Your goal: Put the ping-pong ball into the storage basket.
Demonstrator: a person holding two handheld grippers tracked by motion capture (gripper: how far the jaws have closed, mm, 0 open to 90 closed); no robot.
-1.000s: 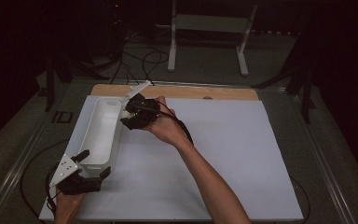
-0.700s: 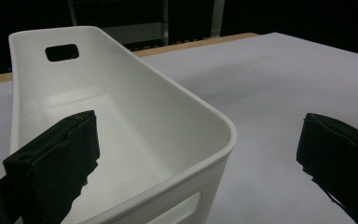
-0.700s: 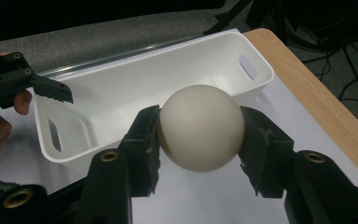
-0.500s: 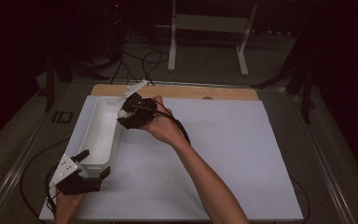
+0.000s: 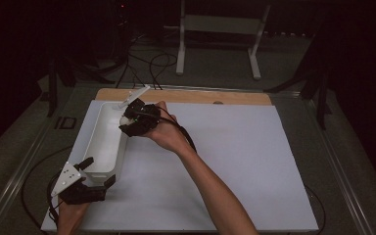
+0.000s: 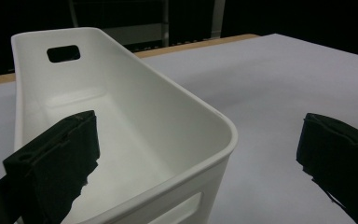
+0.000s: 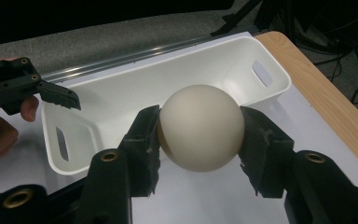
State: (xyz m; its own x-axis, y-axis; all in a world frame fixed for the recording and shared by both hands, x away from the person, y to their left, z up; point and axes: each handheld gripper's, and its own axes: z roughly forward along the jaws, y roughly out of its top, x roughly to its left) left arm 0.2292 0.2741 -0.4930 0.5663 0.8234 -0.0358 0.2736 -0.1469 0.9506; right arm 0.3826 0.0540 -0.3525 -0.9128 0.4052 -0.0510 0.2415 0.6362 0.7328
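A long white bin [image 5: 122, 148] lies lengthwise on the left of the white table mat [image 5: 235, 161]. My right gripper [image 5: 128, 120] hovers above the bin's right rim near its far end, shut on a cream ball [image 7: 200, 127] that sits squarely between the two jaws. Behind the ball, the bin [image 7: 168, 79] looks empty inside. My left gripper [image 5: 100, 170] is open at the bin's near end. Its jaws straddle the near right corner of the bin [image 6: 205, 112], one over the inside and one outside. The left gripper [image 7: 56, 95] also appears beyond the bin's far-off end in the right gripper view.
A wooden strip [image 5: 186, 95] runs along the mat's far edge. Beyond the table stand a white metal frame [image 5: 215, 29] and cables on the dark floor [image 5: 147, 63]. A small black object [image 5: 66, 122] lies left of the mat. Bare mat spreads to the right of the bin.
My right gripper has carried the ball a little to the left, from beside the bin to over its right rim. The left gripper and the bin have stayed put.
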